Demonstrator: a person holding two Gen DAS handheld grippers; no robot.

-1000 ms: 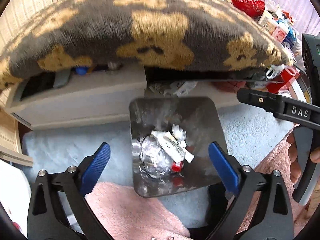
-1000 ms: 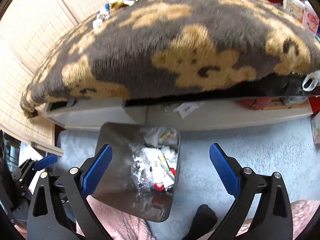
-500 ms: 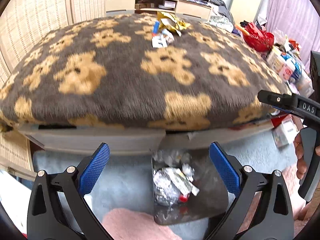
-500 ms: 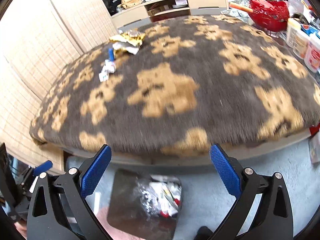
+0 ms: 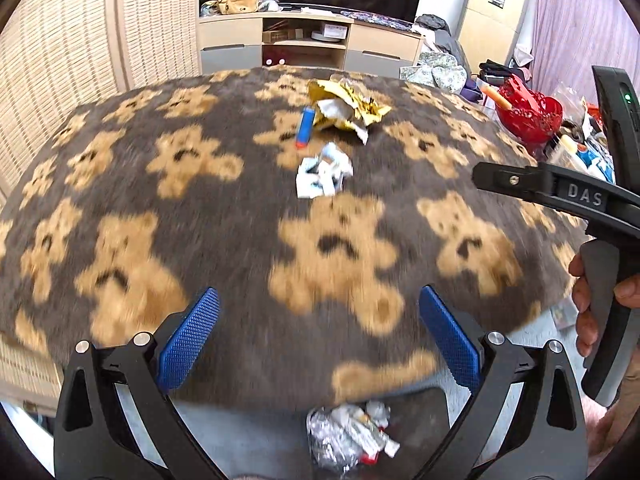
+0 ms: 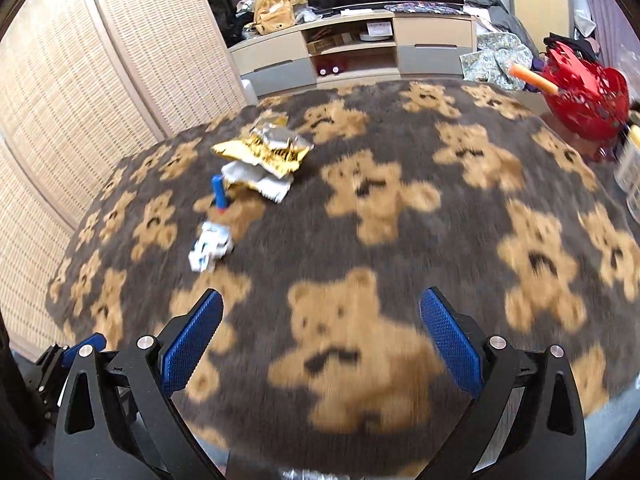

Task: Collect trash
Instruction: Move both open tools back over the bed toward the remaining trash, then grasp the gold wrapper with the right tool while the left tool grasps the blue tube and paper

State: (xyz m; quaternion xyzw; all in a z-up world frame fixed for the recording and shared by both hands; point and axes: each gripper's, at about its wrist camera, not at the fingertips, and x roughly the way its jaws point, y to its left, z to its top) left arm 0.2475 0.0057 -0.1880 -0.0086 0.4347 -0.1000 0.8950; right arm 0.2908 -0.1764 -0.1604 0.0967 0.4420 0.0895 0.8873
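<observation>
Both grippers are held up over the near edge of a low table covered by a grey-brown plush blanket printed with tan teddy bears [image 5: 224,216], each looking across it toward the far side of the room. The left gripper [image 5: 318,334] has its blue-padded fingers [image 5: 188,338] spread wide apart with nothing between them. The right gripper [image 6: 320,338] is spread just as wide and also empty; in the left view its black body sits at the right edge, gripped by a hand [image 5: 600,300] around the grey handle.

The trash lies well ahead of both sets of fingers, out past the middle of the blanket. Nearest is a small crumpled white-and-blue wrapper [image 5: 323,176]. Just beyond it lies a short blue tube with a red end [image 5: 305,127], its long axis running roughly away from the grippers, red end nearer. Touching the tube's far side is a crumpled gold foil packet over a silvery-white torn wrapper [image 5: 347,106]. From the right gripper, all three sit off to the left of its fingers.

Below the table edge, between the left gripper's fingers, a dark metal bin [image 5: 432,420] on the floor holds a heap of foil and paper scraps [image 5: 348,432].

A red openwork basket [image 6: 584,96] stands at the blanket's far right.
</observation>
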